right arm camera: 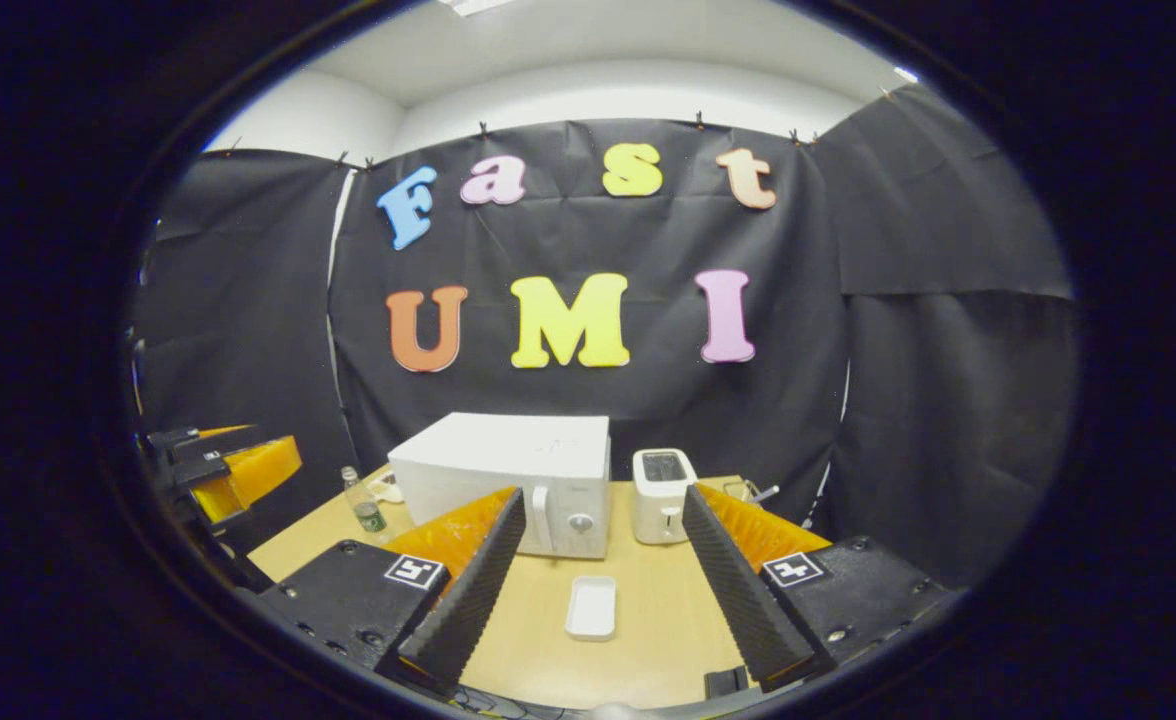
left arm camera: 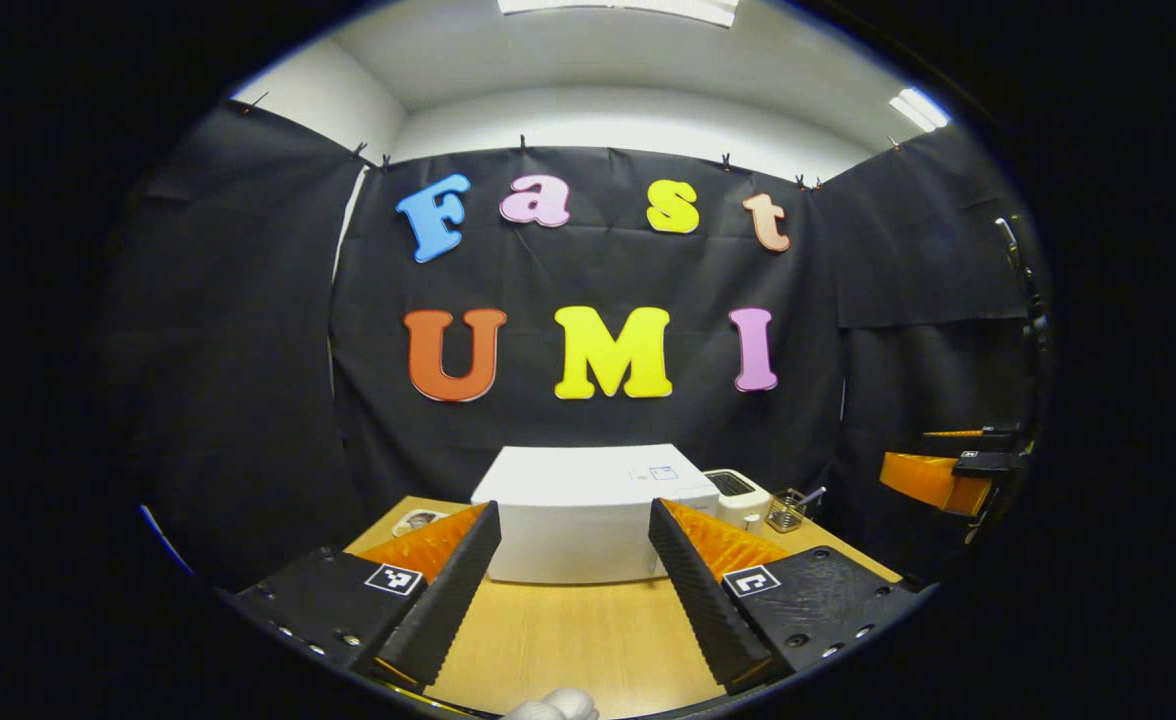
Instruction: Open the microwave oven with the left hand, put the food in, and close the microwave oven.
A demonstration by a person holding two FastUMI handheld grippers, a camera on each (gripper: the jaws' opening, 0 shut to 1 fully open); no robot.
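Observation:
A white microwave oven [left arm camera: 588,510] [right arm camera: 513,475] stands shut at the back of the wooden table [right arm camera: 648,620], its handle [right arm camera: 540,515] and knob [right arm camera: 580,522] at its right side. A white rectangular dish [right arm camera: 591,607] lies on the table in front of it. My left gripper [left arm camera: 575,570] is held open above the table, facing the microwave, with nothing between its fingers. My right gripper [right arm camera: 603,585] is open too, above the near table, with the dish in the gap farther off. The other gripper [left arm camera: 948,470] [right arm camera: 228,460] appears at each view's edge.
A white toaster [right arm camera: 662,495] [left arm camera: 738,495] stands right of the microwave, with a small wire rack [left arm camera: 788,510] beyond it. A small bottle [right arm camera: 363,505] and a plate [left arm camera: 416,520] sit left of the microwave. A white object [left arm camera: 553,705] lies at the near table edge.

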